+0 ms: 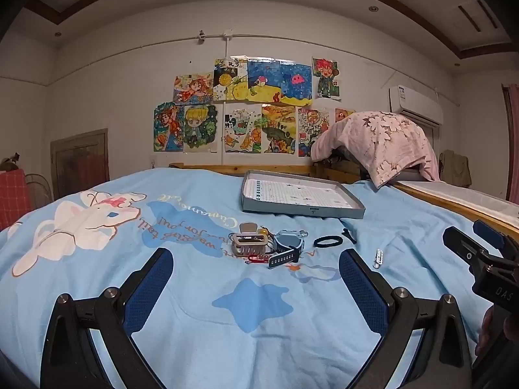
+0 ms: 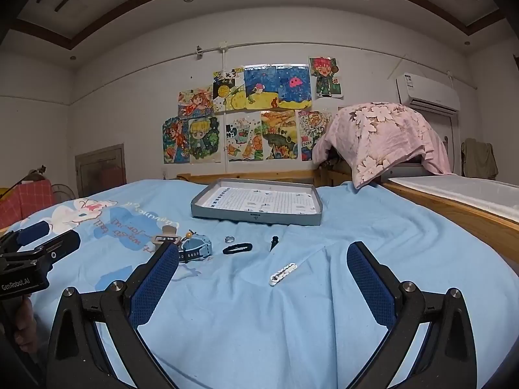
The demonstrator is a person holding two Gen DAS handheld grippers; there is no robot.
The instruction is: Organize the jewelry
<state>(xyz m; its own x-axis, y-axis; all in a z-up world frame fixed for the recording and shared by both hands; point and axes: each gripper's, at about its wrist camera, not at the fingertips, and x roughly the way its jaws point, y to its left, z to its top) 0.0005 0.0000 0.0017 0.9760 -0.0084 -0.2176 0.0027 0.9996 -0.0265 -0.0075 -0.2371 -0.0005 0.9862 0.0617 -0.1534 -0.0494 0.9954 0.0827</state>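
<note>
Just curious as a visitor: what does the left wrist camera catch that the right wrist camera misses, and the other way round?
Only the left view shows the red cord below the beige hair claw. Only the right view clearly shows a small silver ring lying alone. Both share the grey tray, blue watch, black hair tie, white clip, blue bedspread, and wide-open grippers: left, right.

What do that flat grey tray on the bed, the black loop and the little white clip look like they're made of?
The shallow grey tray looks like matte cardboard, likely a box lid: thin folded walls, a printed paper sheet inside. The black oval loop seems a fabric-covered elastic hair tie: dull, soft and slightly flattened. The small white clip looks like plastic or painted metal, perhaps beaded; too small to tell which.
</note>
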